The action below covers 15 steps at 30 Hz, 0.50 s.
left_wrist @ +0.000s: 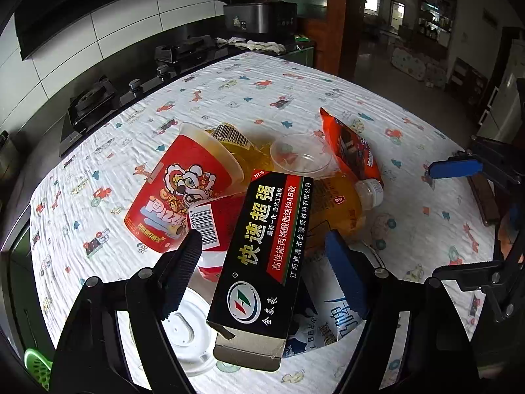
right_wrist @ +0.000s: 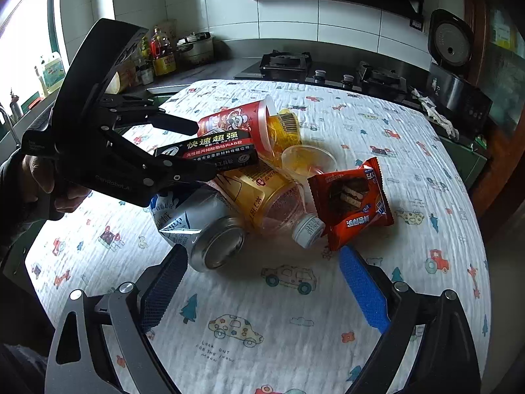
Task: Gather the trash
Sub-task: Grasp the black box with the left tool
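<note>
Left gripper (left_wrist: 262, 262) wide, straddling black glue box (left_wrist: 262, 256) atop trash heap at middle of tablecloth (right_wrist: 295, 328), pads apparently clear of box. Right gripper (right_wrist: 262, 292) wide and empty, near crushed beer can (right_wrist: 203, 229) and orange wafer wrapper (right_wrist: 351, 200).

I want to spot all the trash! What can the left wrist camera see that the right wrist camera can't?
Only the left wrist view shows the white plastic lid lying under the pile and a green basket at the bottom-left edge. Only the right wrist view shows the beer can's round metal end and the person's hand holding the left gripper. Both show the black glue box, red cup, orange bottle, clear cup and red snack wrapper on the patterned cloth.
</note>
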Each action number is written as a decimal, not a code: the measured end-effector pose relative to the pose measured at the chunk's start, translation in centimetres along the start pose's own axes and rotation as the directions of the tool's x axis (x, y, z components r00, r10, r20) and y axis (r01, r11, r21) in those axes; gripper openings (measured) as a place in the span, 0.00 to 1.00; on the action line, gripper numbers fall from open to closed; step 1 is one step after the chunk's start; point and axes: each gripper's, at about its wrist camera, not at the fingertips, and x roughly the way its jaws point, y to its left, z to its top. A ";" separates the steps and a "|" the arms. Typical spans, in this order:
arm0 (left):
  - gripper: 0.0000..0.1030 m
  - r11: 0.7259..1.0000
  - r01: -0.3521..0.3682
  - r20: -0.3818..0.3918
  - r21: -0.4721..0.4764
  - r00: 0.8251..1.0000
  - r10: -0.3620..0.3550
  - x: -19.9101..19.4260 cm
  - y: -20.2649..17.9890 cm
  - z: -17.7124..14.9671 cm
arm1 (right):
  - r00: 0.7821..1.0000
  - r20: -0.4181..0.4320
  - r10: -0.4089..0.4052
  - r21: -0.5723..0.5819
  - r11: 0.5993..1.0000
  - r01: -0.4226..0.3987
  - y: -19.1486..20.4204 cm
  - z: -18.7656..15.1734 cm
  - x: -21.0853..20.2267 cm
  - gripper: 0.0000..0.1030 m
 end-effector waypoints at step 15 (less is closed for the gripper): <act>0.48 1.000 0.015 -0.006 0.023 1.000 -0.015 0.9 -0.5 0.3 | 1.000 -0.027 0.016 -0.039 0.999 -0.017 0.6 -0.3 1.0 0.88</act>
